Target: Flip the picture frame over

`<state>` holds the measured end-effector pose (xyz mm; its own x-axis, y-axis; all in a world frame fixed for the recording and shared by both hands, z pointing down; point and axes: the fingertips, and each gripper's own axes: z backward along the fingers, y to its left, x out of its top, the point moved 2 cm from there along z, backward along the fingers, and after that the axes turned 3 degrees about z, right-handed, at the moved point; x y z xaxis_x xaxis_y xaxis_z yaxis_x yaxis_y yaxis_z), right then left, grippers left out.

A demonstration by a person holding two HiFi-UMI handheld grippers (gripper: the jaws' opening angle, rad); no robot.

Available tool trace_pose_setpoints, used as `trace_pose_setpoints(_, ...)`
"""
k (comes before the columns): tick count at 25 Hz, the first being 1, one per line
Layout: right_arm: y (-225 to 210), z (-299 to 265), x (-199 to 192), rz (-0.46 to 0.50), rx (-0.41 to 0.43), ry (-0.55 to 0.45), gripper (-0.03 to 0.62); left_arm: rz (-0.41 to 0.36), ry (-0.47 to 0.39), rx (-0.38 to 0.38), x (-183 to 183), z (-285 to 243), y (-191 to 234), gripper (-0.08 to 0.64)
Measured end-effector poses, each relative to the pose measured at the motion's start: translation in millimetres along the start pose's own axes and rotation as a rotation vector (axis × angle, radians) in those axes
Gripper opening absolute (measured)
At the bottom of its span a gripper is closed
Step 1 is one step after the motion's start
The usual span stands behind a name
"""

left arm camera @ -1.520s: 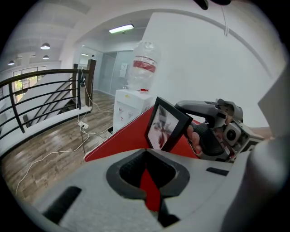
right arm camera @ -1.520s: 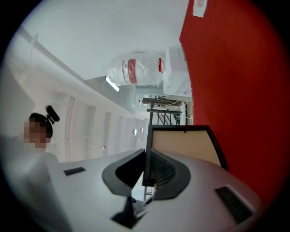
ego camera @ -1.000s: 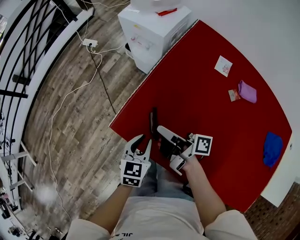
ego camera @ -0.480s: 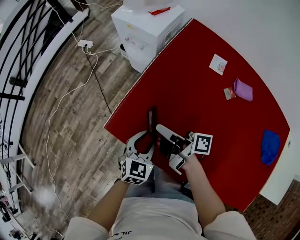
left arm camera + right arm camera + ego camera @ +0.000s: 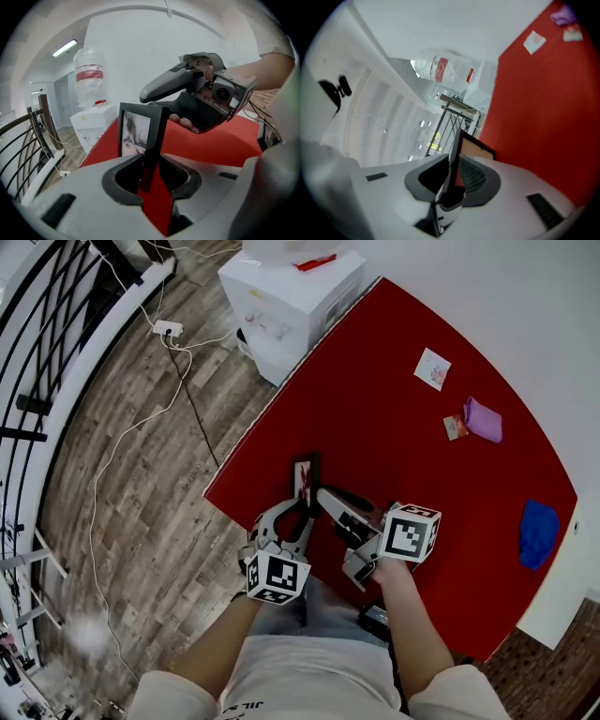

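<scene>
The black picture frame (image 5: 305, 479) stands on edge near the front left corner of the red table (image 5: 412, 465). Its photo side (image 5: 136, 131) shows in the left gripper view and its brown back (image 5: 476, 150) in the right gripper view. My left gripper (image 5: 298, 512) has just been closing, and its pads (image 5: 125, 176) press on the frame's lower edge. My right gripper (image 5: 323, 502) reaches the frame from the right. Its jaws have just been opening, and the thin edge (image 5: 452, 164) stands between them with a sliver of red beside one pad.
A white water dispenser (image 5: 281, 296) stands off the table's far left corner. A small card (image 5: 433, 368), a purple object (image 5: 484, 420) and a blue cloth (image 5: 538, 532) lie on the far and right parts of the table. Cables and a railing are on the wooden floor to the left.
The left gripper came up from beyond the table's front edge and now straddles the frame. The frame has turned from edge-on so its photo shows. The right gripper rolled.
</scene>
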<state>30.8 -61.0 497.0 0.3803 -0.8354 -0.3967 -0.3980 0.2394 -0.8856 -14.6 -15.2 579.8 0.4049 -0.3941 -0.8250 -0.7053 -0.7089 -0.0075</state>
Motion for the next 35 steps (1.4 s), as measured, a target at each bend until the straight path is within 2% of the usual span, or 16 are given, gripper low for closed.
trace_pose_setpoints(2,3,3,5,0.13,-0.1,0.021,0.067,0.0,-0.002,0.005,0,-1,-1,0.112)
trace_pose_setpoints(4,5,3,7,0.209,-0.17,0.052,0.098,-0.002,-0.001,0.008,0,-3,-3,0.112)
trace_pose_setpoints(7,-3,2,-1,0.267,-0.265,0.128,0.099,-0.008,0.001,0.012,1,-5,-6,0.112)
trace_pose_setpoints(13,-16,11,1,0.369,-0.365,0.168,0.075,0.005,0.004,-0.018,1,-10,-11,0.114)
trace_pose_setpoints(16,-30,18,2,0.365,-0.391,0.184,0.072,0.013,-0.006,-0.047,0,-8,-17,0.114)
trace_pose_setpoints(18,-44,22,4,0.348,-0.417,0.177,0.066,0.056,-0.029,-0.049,0,-4,-16,0.112)
trace_pose_setpoints(22,-75,30,9,0.281,-0.453,0.151,0.067,0.226,-0.027,0.018,-7,6,11,0.112)
trace_pose_setpoints(24,-90,34,9,0.273,-0.473,0.151,0.067,0.325,0.02,0.062,-18,4,30,0.112)
trace_pose_setpoints(25,-96,35,8,0.278,-0.487,0.154,0.067,0.351,0.052,0.078,-24,1,37,0.112)
trace_pose_setpoints(29,-119,35,-3,0.312,-0.539,0.191,0.04,0.352,0.134,0.075,-38,-13,42,0.112)
trace_pose_setpoints(35,-137,29,-14,0.323,-0.583,0.215,0.034,0.359,0.154,0.086,-38,-20,43,0.094)
